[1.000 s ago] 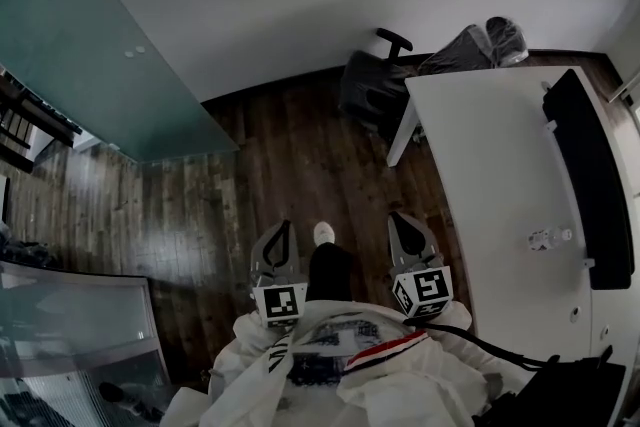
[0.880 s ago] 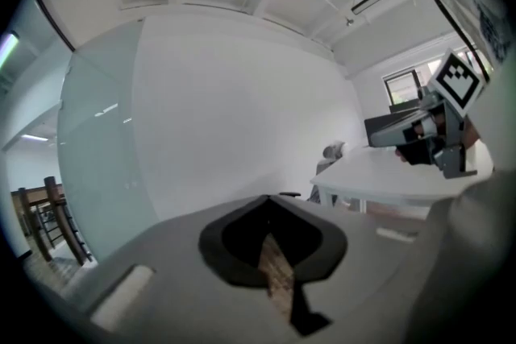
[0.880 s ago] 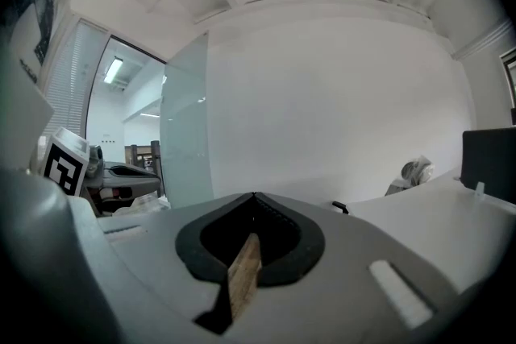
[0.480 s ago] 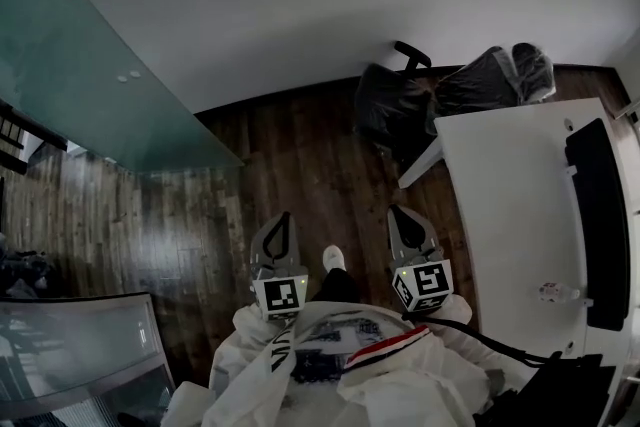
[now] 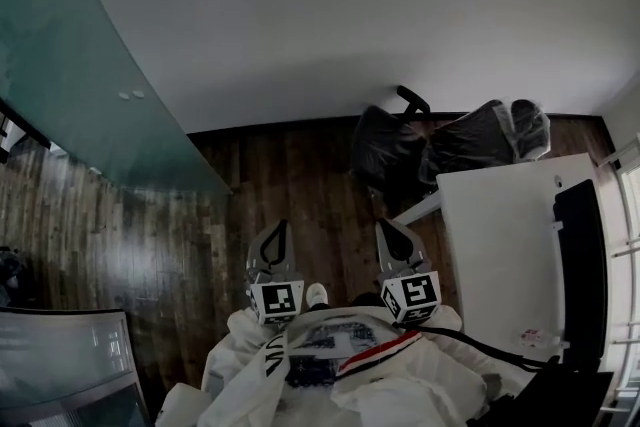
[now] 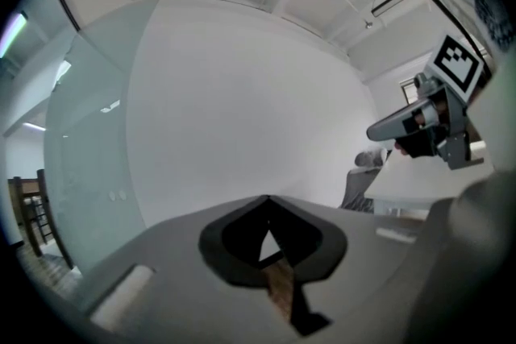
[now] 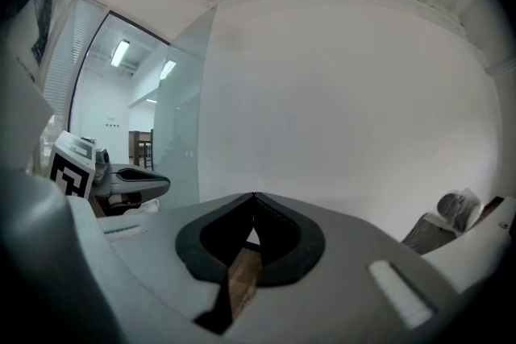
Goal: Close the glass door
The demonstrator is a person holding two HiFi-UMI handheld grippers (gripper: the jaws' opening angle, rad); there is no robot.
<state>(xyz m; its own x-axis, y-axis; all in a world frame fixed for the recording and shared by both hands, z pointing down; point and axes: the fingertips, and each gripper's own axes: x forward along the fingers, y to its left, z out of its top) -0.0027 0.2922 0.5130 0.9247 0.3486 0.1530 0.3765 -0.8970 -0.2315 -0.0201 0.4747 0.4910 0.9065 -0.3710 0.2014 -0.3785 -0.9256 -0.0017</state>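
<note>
Left gripper (image 5: pixel 278 229) and right gripper (image 5: pixel 383 226) both pinched together, empty, well apart from glass door (image 5: pixel 85 85) — closed tips could skid off the smooth pane.

We get dim, soft views; ceiling strip lights (image 7: pixel 121 52) glow up-left of the right claw (image 7: pixel 254 197); fisheye edges curve, corners black

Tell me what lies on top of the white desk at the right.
On the white desk a long black object lies along its right edge, and a small pale item sits nearer the person. The person's white sleeve hides the desk's near end from view.
</note>
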